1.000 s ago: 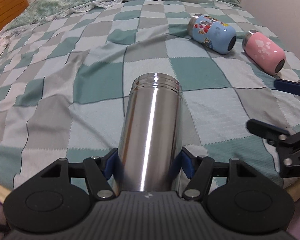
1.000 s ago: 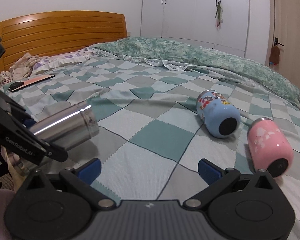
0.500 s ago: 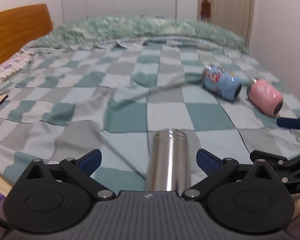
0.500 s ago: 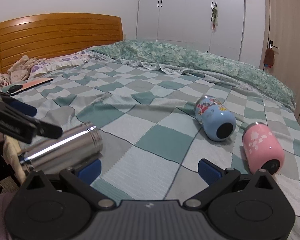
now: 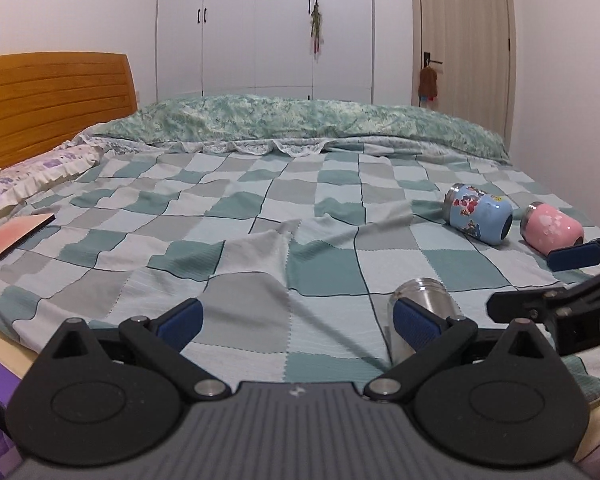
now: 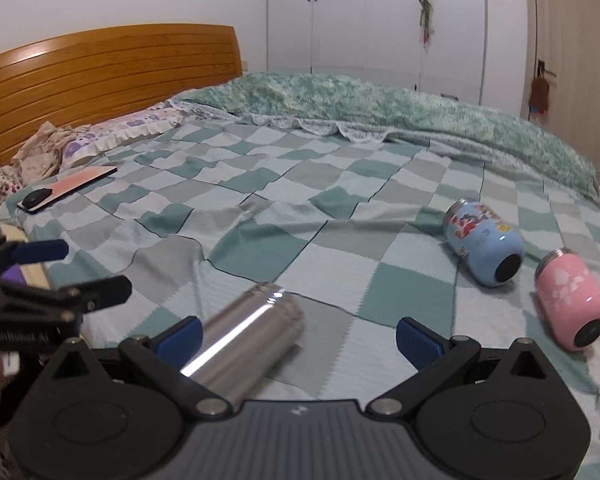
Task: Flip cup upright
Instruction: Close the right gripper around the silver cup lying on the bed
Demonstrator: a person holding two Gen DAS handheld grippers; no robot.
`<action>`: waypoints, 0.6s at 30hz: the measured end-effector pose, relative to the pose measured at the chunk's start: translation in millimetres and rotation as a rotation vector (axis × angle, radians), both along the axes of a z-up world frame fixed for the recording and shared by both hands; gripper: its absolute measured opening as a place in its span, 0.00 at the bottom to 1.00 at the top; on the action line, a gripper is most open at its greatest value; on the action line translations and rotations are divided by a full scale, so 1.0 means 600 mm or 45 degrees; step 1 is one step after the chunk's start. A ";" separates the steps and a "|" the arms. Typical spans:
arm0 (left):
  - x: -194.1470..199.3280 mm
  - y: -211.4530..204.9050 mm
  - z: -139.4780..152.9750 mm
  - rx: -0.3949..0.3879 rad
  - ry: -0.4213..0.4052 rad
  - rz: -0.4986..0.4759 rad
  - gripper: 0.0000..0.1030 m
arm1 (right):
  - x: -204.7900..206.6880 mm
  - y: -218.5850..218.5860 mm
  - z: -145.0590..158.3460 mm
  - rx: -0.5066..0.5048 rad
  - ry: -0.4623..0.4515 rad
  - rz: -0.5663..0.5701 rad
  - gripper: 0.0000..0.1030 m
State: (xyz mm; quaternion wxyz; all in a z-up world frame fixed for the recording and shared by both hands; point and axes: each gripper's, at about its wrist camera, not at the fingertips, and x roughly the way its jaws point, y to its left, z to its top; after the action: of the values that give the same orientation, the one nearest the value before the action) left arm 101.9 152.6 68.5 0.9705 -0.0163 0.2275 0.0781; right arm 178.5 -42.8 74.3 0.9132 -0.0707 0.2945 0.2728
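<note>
A steel cup (image 6: 248,340) lies on its side on the checked bedspread near the bed's front edge; in the left wrist view it (image 5: 424,304) shows behind my left gripper's right finger. A blue patterned cup (image 6: 482,246) and a pink cup (image 6: 572,310) lie on their sides to the right; they also show in the left wrist view, blue (image 5: 480,218), pink (image 5: 552,230). My left gripper (image 5: 296,318) is open and empty, left of the steel cup. My right gripper (image 6: 298,334) is open and empty, with the steel cup by its left finger.
A checked bedspread (image 6: 340,216) covers the bed, with a green quilt (image 6: 380,100) at the far side and a wooden headboard (image 6: 100,76) at the left. A flat pink object (image 6: 72,186) and a pillow (image 6: 124,132) lie at the left. Wardrobe and door stand behind.
My left gripper opened and let go of the steel cup, which now lies on the bed. The left gripper drew back, tilted up and shifted left.
</note>
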 end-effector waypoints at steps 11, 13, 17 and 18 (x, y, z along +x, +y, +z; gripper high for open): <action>-0.002 0.045 -0.028 0.009 -0.042 -0.050 1.00 | 0.030 0.063 -0.023 -0.023 0.182 -0.147 1.00; -0.001 0.048 -0.031 0.015 -0.046 -0.067 1.00 | 0.035 0.070 -0.023 -0.031 0.194 -0.171 1.00; 0.004 0.053 -0.040 0.023 -0.037 -0.086 1.00 | 0.046 0.075 -0.027 -0.017 0.245 -0.206 1.00; 0.004 0.055 -0.043 0.020 -0.036 -0.095 1.00 | 0.050 0.075 -0.028 -0.013 0.257 -0.215 1.00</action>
State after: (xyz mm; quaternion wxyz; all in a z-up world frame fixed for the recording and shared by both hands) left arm 104.6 185.9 43.0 0.9759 -0.0014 0.2138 0.0432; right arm 208.4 2.2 57.6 0.8982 -0.0225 0.3913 0.1992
